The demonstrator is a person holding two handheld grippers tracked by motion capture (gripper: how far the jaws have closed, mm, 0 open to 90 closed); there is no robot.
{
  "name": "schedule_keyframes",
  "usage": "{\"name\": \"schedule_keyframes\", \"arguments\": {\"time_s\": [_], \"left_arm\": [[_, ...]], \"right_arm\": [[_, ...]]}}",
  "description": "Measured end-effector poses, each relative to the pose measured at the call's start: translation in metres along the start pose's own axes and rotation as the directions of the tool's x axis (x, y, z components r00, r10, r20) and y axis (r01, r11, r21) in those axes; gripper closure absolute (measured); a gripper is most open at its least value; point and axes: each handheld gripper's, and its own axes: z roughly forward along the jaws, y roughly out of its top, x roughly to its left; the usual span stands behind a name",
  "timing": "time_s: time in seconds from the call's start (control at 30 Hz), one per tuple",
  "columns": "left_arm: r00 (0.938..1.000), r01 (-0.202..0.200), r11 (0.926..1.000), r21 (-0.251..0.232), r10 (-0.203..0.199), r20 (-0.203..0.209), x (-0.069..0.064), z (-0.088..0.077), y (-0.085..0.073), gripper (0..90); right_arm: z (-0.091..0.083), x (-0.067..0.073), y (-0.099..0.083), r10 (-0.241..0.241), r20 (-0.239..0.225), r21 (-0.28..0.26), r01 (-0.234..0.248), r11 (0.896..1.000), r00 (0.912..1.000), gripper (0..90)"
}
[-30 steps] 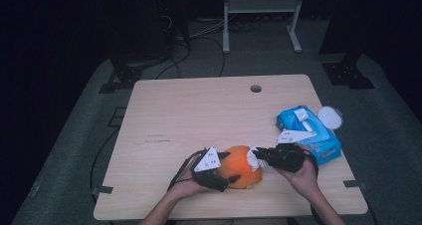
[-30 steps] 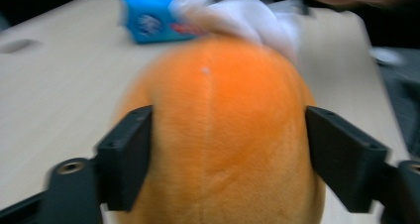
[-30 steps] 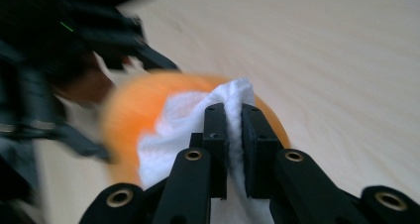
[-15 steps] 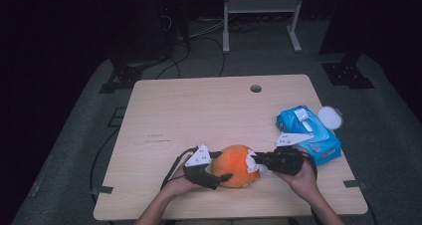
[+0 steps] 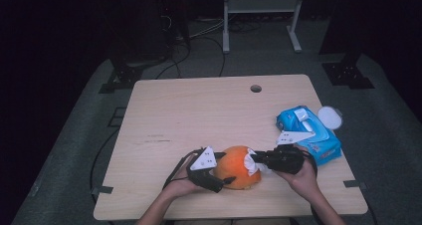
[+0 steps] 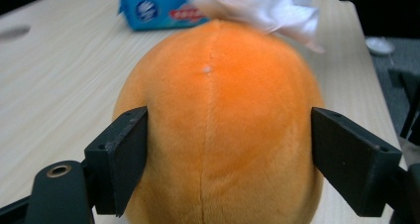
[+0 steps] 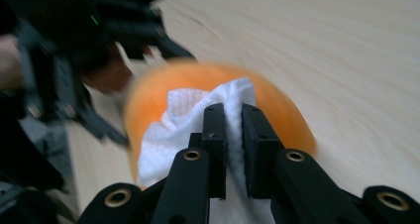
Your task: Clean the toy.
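An orange plush ball (image 5: 239, 168) rests on the wooden table (image 5: 199, 110) near its front edge. My left gripper (image 5: 225, 168) holds it from the left. In the left gripper view the plush (image 6: 218, 125) sits between the two pads of that gripper (image 6: 229, 154), which touch its sides. Those jaws have just been opening a little with the plush still between them. My right gripper (image 5: 255, 160) comes in from the right, shut on a white wipe (image 5: 248, 161) that lies against the plush. In the right gripper view my right gripper (image 7: 234, 130) pinches the wipe (image 7: 173, 120) over the plush (image 7: 282, 120).
A blue pack of wipes (image 5: 308, 133) lies at the right edge of the table, with a round white lid (image 5: 330, 117) beside it. A small hole (image 5: 256, 88) sits near the table's far edge. Cables and a metal stand are on the floor beyond.
The left gripper shifted slightly to the left along the plush. The right gripper with the wipe rubbed a short way across the plush's right side and back.
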Motion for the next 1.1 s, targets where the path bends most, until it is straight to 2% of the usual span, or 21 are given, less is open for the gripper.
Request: {"name": "schedule_keyframes", "arguments": {"time_s": [0.03,0.1,0.13,0.17,0.2,0.23,0.27,0.3,0.37,0.47,0.53,0.57,0.63,0.73,0.77,0.83,0.87,0.97,1.07,1.1], "left_arm": [[0.9999,-0.017,0.9999,0.002,0.017,-0.002,-0.003,0.002,0.002,18.3],[1.0000,-0.004,1.0000,0.004,0.004,0.002,-0.002,0.001,0.002,17.2],[0.9995,0.030,0.9995,-0.011,-0.030,0.008,0.002,-0.001,0.001,15.7],[0.9966,0.082,0.9961,-0.033,-0.082,0.013,0.007,-0.004,0.000,14.4],[0.9919,0.127,0.9913,-0.034,-0.127,0.002,0.011,-0.005,-0.002,11.7],[0.9877,0.156,0.9877,-0.012,-0.156,-0.011,0.014,-0.006,-0.004,7.8],[0.9836,0.180,0.9836,-0.001,-0.180,-0.003,0.016,-0.005,-0.007,8.0],[0.9815,0.190,0.9817,0.009,-0.190,0.018,0.017,-0.004,-0.009,13.6],[0.9879,0.155,0.9878,0.018,-0.155,0.008,0.013,-0.002,-0.007,18.9],[0.9952,0.097,0.9950,0.023,-0.097,-0.010,0.007,-0.002,0.001,23.6],[0.9933,0.116,0.9933,0.005,-0.116,-0.001,0.008,-0.004,0.001,24.4],[0.9913,0.132,0.9912,-0.014,-0.132,0.003,0.010,-0.005,-0.001,24.5],[0.9844,0.176,0.9832,-0.050,-0.176,0.006,0.013,-0.005,-0.004,23.4],[0.9802,0.197,0.9795,-0.041,-0.198,-0.010,0.012,0.000,-0.005,12.6],[0.9798,0.199,0.9792,-0.039,-0.200,-0.011,0.011,0.001,-0.006,12.5],[0.9831,0.179,0.9831,-0.039,-0.180,-0.032,0.009,0.002,-0.005,18.6],[0.9829,0.179,0.9829,-0.043,-0.181,-0.036,0.008,0.001,-0.002,22.4],[0.9891,0.140,0.9875,-0.073,-0.143,-0.035,0.003,-0.004,0.008,29.3],[0.9879,0.151,0.9817,-0.115,-0.154,-0.015,0.004,-0.009,0.012,31.1],[0.9883,0.149,0.9826,-0.111,-0.152,-0.013,0.004,-0.009,0.011,30.7]], "right_arm": [[0.000,0.004,0.003,-0.009,-0.007,-0.013,0.009,1.000,0.9999,80.7],[0.003,0.008,0.005,-0.039,0.006,-0.001,0.039,0.999,0.9992,80.6],[0.005,0.008,0.004,-0.040,0.008,0.006,0.040,0.999,0.9992,80.6],[0.007,0.006,0.002,-0.031,0.004,0.012,0.031,0.999,0.9995,80.7],[0.007,0.004,0.001,-0.025,0.004,0.018,0.024,1.000,0.9997,80.7],[0.006,0.001,0.000,-0.019,0.008,0.018,0.019,1.000,0.9998,80.7],[0.004,0.000,0.000,-0.011,0.014,0.016,0.011,1.000,0.9998,80.7],[0.003,-0.001,0.000,-0.002,0.011,0.010,0.002,1.000,0.9999,80.7],[0.003,0.003,0.002,0.000,-0.012,-0.007,-0.001,1.000,0.9999,80.7],[0.009,0.020,0.007,-0.056,-0.024,-0.005,0.056,0.998,0.9981,80.6],[0.011,0.026,0.010,-0.100,0.002,0.007,0.100,0.995,0.9950,80.6],[0.010,0.025,0.011,-0.103,0.008,0.007,0.103,0.995,0.9947,80.6],[0.007,0.017,0.008,-0.075,0.015,-0.002,0.075,0.997,0.9971,80.6],[0.003,0.008,0.005,-0.034,0.027,0.000,0.034,0.999,0.9991,80.6],[0.003,0.008,0.005,-0.031,0.028,-0.001,0.031,1.000,0.9991,80.6],[0.005,0.013,0.006,-0.046,0.030,-0.003,0.046,0.999,0.9985,80.6],[0.006,0.019,0.008,-0.059,0.026,-0.005,0.059,0.998,0.9979,80.6],[0.006,0.030,0.014,-0.109,0.026,-0.015,0.110,0.994,0.9937,80.6],[0.001,0.029,0.016,-0.108,0.026,-0.028,0.109,0.994,0.9938,80.7],[0.000,0.025,0.015,-0.098,0.022,-0.029,0.098,0.995,0.9950,80.7]]}}
